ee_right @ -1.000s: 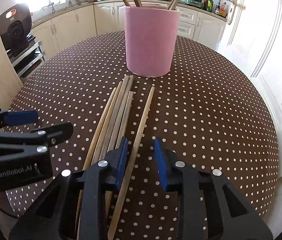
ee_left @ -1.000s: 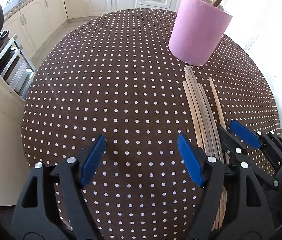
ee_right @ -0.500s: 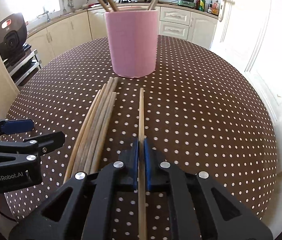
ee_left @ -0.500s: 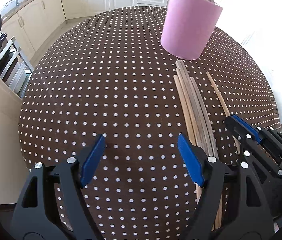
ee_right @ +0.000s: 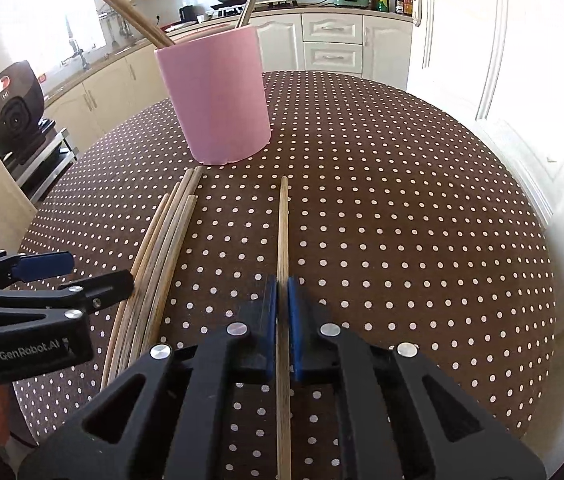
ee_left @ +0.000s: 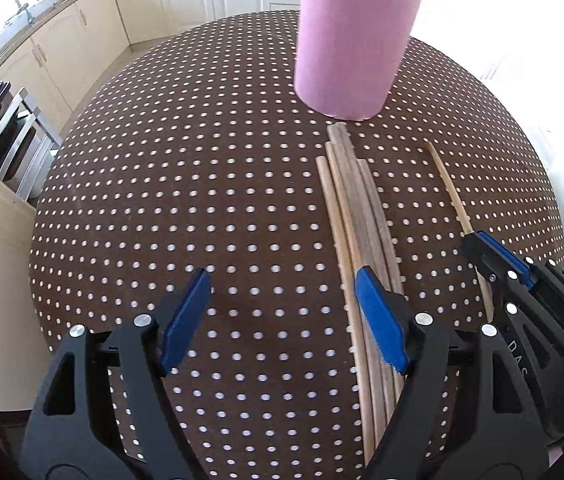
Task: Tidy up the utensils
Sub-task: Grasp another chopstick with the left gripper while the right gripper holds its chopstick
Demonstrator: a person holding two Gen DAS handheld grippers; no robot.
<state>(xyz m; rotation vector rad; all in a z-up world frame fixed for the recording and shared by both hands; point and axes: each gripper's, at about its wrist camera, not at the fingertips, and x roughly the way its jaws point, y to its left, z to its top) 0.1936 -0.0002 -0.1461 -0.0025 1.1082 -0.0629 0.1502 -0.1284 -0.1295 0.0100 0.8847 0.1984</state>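
A pink cylindrical holder [ee_right: 218,96] [ee_left: 351,40] stands upright on the dotted table with several chopsticks leaning in it. Several wooden chopsticks [ee_right: 162,248] [ee_left: 355,208] lie in a bundle in front of it. My right gripper [ee_right: 282,296] [ee_left: 493,256] is shut on a single chopstick [ee_right: 282,224] [ee_left: 447,188], which points toward the holder just above the table. My left gripper [ee_left: 282,300] [ee_right: 78,270] is open and empty, hovering left of the bundle, its right finger over the bundle's near end.
The round table has a brown cloth with white dots [ee_left: 202,200] [ee_right: 401,200]. Kitchen cabinets [ee_right: 333,44] and a counter stand behind it. A black appliance on a rack [ee_right: 14,108] is at the left. A white door [ee_right: 501,60] is at the right.
My right gripper closed on the single chopstick, straightened it toward the holder and lifted it. My left gripper stayed open and shifted slightly.
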